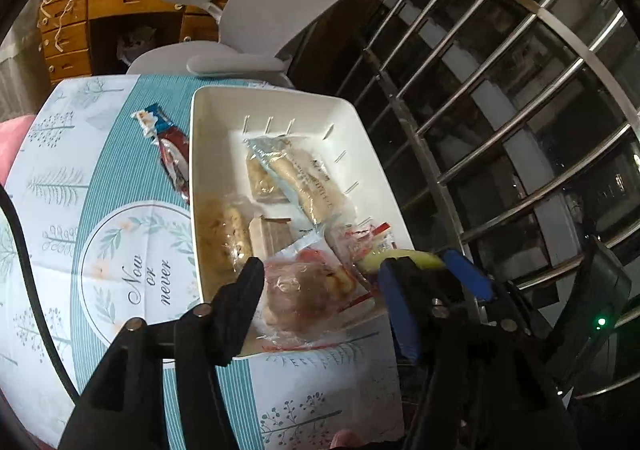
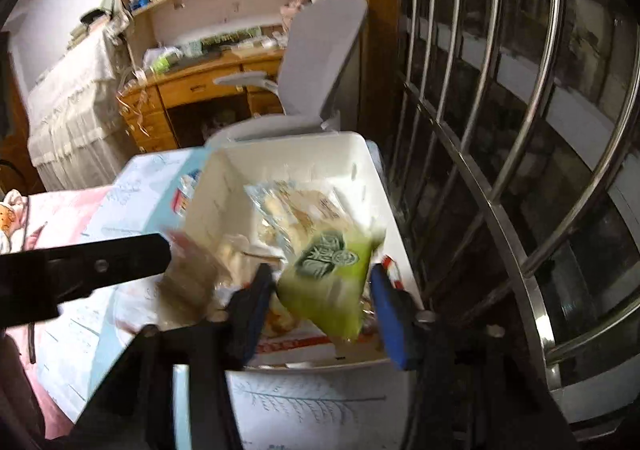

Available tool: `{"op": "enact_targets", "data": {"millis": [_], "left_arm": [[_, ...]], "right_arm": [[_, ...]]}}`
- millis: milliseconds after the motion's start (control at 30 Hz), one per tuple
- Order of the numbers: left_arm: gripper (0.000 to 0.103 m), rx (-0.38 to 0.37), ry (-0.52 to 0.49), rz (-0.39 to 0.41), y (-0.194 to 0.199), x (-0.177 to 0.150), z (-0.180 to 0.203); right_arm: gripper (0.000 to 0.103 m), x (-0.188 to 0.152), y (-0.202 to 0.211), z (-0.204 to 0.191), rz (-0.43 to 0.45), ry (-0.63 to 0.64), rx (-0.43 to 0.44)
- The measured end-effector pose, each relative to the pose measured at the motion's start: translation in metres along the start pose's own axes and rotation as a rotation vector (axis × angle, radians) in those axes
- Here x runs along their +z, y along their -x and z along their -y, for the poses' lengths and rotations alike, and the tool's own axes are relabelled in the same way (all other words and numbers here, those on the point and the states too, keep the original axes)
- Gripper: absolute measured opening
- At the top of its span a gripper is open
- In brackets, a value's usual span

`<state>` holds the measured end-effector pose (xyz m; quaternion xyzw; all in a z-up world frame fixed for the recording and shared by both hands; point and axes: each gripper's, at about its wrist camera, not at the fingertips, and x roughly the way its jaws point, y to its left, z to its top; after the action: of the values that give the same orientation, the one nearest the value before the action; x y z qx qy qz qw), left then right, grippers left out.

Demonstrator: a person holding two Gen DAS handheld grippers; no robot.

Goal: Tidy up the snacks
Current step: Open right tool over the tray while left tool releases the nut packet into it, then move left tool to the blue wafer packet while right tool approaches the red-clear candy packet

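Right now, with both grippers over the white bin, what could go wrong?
1. The green packet sits between the right gripper's parted blue pads, blurred, above the white bin's near right corner; it could tip out over the rim.
2. The left gripper is open over the clear-wrapped pastry; closing blindly may crush it.
3. Two snack bars lie on the tablecloth, easily forgotten.

A bin (image 1: 208,137) stood on the surface (image 1: 120,250), by its right edge, with several wrapped snacks (image 1: 304,177) in it. Two more snack packets (image 1: 168,149) lay on the surface just left of the bin. Behind stood a chair (image 1: 280,9), then a desk (image 1: 120,9); window bars (image 1: 500,109) ran along the right.
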<state>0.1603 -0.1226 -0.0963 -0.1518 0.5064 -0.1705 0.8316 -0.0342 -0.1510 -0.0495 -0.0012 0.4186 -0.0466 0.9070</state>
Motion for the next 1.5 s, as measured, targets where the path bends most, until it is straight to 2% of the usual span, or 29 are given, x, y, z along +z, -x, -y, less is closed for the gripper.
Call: {"op": "enact_targets", "data": {"millis": [33,100,400,567,733,867,1233,1400,1500], "left_arm": [[0.060,0.006,0.011,-0.010,-0.002,0.001,-0.001],[0.068,0.024,0.032,-0.023,-0.004,0.000,-0.007],[0.075,0.115,0.138,-0.066,-0.003,-0.015,-0.053],[0.080,0.123,0.190,-0.109,0.002,-0.028,-0.082],[0.081,0.169,0.175,-0.123,0.012,-0.035,-0.108],[0.081,0.167,0.156,-0.149,0.024,-0.037,-0.138],[0.081,0.155,0.087,-0.227,0.057,-0.010,-0.233],[0.081,0.155,0.039,-0.272,0.062,0.011,-0.267],[0.081,0.185,0.035,-0.294,0.060,0.028,-0.285]], "right_arm": [[0.059,-0.001,0.000,0.003,0.001,-0.008,0.008],[0.060,-0.002,-0.001,0.008,-0.003,-0.015,0.017],[0.060,-0.008,-0.011,0.002,-0.060,-0.004,0.063],[0.060,-0.012,-0.016,-0.013,-0.095,0.014,0.061],[0.060,-0.017,-0.017,-0.036,-0.117,0.017,0.049],[0.060,-0.021,-0.018,-0.061,-0.132,0.005,0.031],[0.060,-0.023,-0.023,-0.150,-0.169,-0.076,-0.045],[0.060,-0.014,-0.022,-0.189,-0.127,-0.071,-0.084],[0.060,-0.007,-0.023,-0.211,-0.091,-0.024,-0.124]]}}
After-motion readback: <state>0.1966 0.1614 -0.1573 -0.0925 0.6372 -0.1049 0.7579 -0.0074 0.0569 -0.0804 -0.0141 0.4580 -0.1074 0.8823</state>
